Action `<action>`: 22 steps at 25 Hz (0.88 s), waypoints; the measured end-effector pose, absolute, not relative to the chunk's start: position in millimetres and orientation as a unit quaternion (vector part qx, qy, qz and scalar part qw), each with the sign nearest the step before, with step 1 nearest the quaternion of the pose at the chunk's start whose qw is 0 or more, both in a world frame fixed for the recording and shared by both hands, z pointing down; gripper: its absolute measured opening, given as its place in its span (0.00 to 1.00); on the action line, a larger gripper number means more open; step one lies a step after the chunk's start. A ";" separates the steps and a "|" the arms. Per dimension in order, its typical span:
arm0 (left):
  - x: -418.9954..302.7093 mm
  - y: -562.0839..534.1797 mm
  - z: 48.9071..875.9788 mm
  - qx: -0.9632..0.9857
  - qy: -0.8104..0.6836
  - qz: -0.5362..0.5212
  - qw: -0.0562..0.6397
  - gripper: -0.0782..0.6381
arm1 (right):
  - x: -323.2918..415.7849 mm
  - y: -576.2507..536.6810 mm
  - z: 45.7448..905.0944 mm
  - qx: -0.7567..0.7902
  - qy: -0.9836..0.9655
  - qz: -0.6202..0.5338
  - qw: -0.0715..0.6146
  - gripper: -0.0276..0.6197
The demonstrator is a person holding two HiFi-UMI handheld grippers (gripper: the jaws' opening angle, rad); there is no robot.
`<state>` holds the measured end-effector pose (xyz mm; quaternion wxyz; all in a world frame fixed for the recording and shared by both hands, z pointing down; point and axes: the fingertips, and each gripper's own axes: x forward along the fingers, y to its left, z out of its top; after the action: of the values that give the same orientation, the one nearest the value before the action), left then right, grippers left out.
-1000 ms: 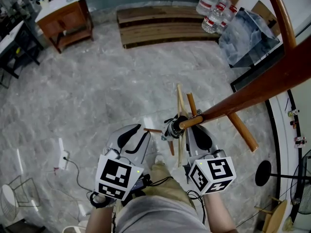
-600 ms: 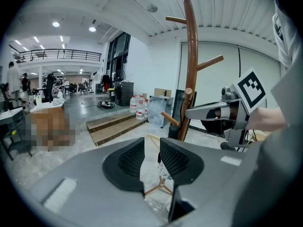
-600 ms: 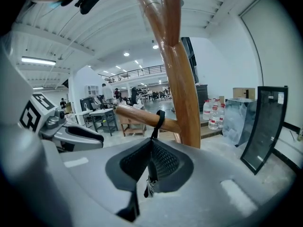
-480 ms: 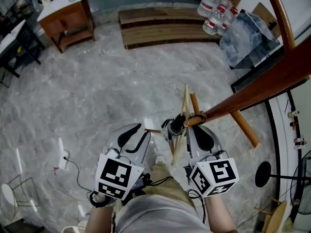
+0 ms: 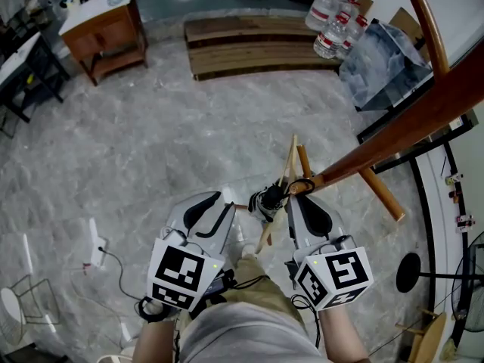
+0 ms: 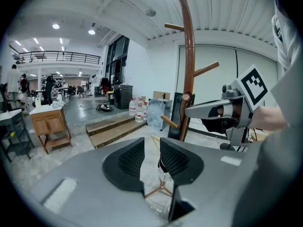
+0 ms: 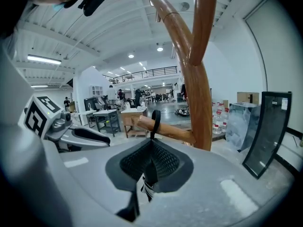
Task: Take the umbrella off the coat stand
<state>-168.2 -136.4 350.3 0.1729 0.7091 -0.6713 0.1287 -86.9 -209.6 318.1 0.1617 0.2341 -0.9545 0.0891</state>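
Marble floor [image 5: 151, 142] fills the head view, with the brown coat stand [image 5: 393, 138] slanting from centre to upper right. Right gripper [image 7: 151, 148]: jaws closed on the black strap [image 7: 155, 122], which loops over a wooden peg [image 7: 165, 129] of the stand. The folded umbrella [image 5: 267, 201] hangs at centre frame, just beyond this gripper's tip. Left gripper [image 6: 151, 143]: jaws wide apart, pads touching nothing, lower left of the umbrella. Only the right gripper view shows the strap over the peg. Only the left gripper view shows the stand upright, with its upper pegs and the right gripper at the frame's right.
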 end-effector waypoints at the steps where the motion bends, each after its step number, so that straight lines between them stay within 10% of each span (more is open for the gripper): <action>1: -167.5 -136.1 349.6 0.710 -0.671 0.128 0.172 0.25 | -87.3 -208.4 316.8 0.233 -0.955 0.087 0.161 0.05; 22: -141.3 -123.5 320.0 0.761 -0.626 0.121 0.120 0.27 | -108.9 -152.0 309.7 0.163 -0.969 0.061 0.175 0.05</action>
<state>-141.3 -123.5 320.0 0.1195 0.7611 -0.6261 0.1207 -108.9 -152.0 309.7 0.1754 0.1634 -0.9689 0.0611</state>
